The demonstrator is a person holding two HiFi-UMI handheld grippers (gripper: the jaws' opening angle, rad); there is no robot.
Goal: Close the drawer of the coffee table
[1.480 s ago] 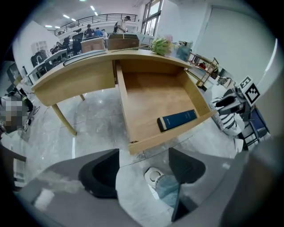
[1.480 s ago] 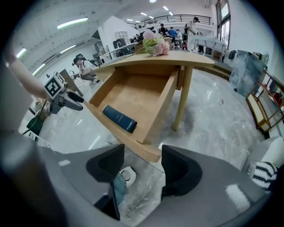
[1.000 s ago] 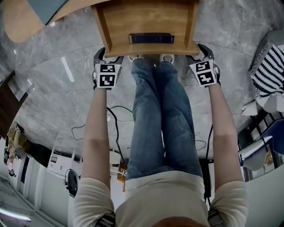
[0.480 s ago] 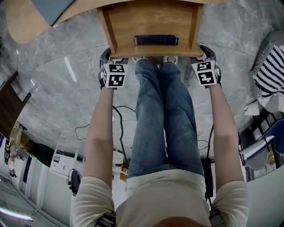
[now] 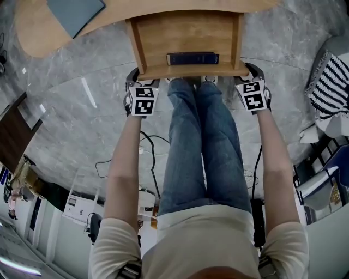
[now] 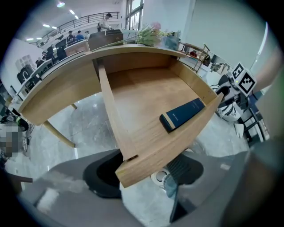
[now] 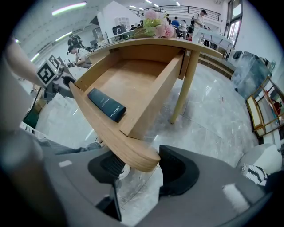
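The wooden drawer [image 5: 185, 35] of the coffee table stands pulled out towards me. A dark blue flat box [image 5: 192, 58] lies inside it against the front panel [image 5: 191, 71]. My left gripper [image 5: 139, 80] points steeply down at the panel's left corner. In the left gripper view that corner [image 6: 133, 166] sits between the jaws of the left gripper [image 6: 144, 173], touching both pads. My right gripper [image 5: 248, 73] is at the right corner. Its jaws are closing, and the panel's rounded end [image 7: 140, 159] fills the gap of the right gripper [image 7: 142, 166] against the pads.
My legs in jeans [image 5: 202, 141] and my shoes stand right below the drawer front. A grey-blue flat item [image 5: 75, 13] lies on the curved tabletop [image 5: 38, 38]. A striped cushion [image 5: 330, 82] is at the right, cables [image 5: 147, 147] trail on the marble floor, and a table leg [image 7: 184, 88] stands beside the drawer.
Both grippers have stayed at the drawer front's corners and rose slightly. The head view has shifted, so more of the tabletop shows and the drawer sits lower in the frame.
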